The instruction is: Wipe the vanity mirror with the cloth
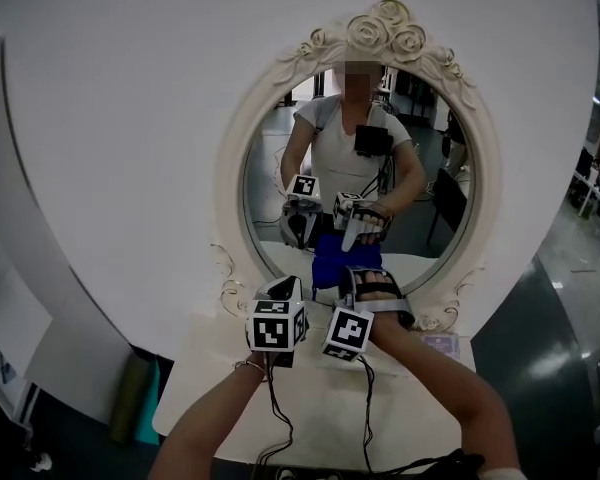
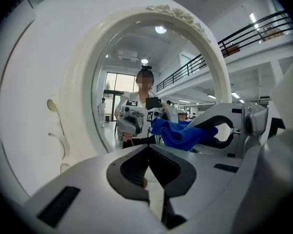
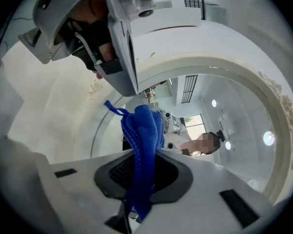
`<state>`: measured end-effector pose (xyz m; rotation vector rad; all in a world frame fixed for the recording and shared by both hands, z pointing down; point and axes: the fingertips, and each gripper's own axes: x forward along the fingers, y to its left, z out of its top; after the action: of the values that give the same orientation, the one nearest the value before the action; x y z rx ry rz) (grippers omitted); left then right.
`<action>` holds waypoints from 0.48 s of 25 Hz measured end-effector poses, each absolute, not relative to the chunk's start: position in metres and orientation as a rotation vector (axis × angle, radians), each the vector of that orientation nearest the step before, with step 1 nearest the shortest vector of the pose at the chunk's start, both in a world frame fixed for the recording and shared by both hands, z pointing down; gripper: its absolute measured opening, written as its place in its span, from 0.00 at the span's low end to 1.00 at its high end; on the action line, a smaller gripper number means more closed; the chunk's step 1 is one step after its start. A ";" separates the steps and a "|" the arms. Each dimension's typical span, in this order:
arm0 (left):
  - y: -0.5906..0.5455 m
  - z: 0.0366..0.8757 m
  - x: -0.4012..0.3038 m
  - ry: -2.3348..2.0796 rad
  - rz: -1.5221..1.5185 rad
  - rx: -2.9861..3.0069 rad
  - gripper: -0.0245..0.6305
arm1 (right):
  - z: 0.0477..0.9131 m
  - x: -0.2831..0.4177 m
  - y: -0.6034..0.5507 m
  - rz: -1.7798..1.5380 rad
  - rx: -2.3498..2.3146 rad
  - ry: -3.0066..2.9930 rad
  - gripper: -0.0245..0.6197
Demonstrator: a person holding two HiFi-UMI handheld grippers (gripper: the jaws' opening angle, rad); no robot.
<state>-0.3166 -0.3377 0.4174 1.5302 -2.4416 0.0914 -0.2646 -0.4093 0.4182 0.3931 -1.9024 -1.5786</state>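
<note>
At the desk's [image 1: 205,373] near edge, dark cables [image 1: 278,423] trail between the person's two forearms, which reach forward side by side towards the middle. Off the left edge, lower down, stands a green cylinder-like thing [image 1: 140,396]. A small pale lilac item [image 1: 442,345] lies near the right edge by the mirror's foot. The left gripper [image 1: 284,288] hangs just beside its partner, jaws together on nothing, pointing at the glass. The right gripper [image 1: 368,276] is clamped on the blue cloth [image 1: 326,264], whose bunched folds stick out past the tips at the lower rim of the oval vanity mirror [image 1: 231,183], which stands upright at the desk's far edge.
</note>
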 end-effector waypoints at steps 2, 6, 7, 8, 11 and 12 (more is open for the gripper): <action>-0.333 0.440 -0.314 -2.410 0.121 1.508 0.05 | 0.448 -0.265 -0.407 -1.528 0.355 -1.915 0.15; -0.321 0.477 -0.309 -2.359 0.164 1.473 0.05 | 0.501 -0.262 -0.402 -1.452 0.290 -1.917 0.15; -0.319 0.485 -0.309 -2.349 0.172 1.466 0.05 | 0.510 -0.262 -0.403 -1.445 0.281 -1.911 0.15; -0.317 0.492 -0.308 -2.339 0.175 1.459 0.05 | 0.519 -0.261 -0.404 -1.443 0.274 -1.901 0.15; -0.312 0.511 -0.306 -2.302 0.155 1.434 0.05 | 0.542 -0.259 -0.405 -1.435 0.246 -1.870 0.15; -0.310 0.516 -0.305 -2.291 0.149 1.427 0.05 | 0.549 -0.258 -0.404 -1.434 0.235 -1.857 0.15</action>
<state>-0.3048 -0.3100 0.5163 1.4268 -2.2906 0.1488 -0.2581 -0.4040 0.5491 0.2349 -1.8574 -1.4341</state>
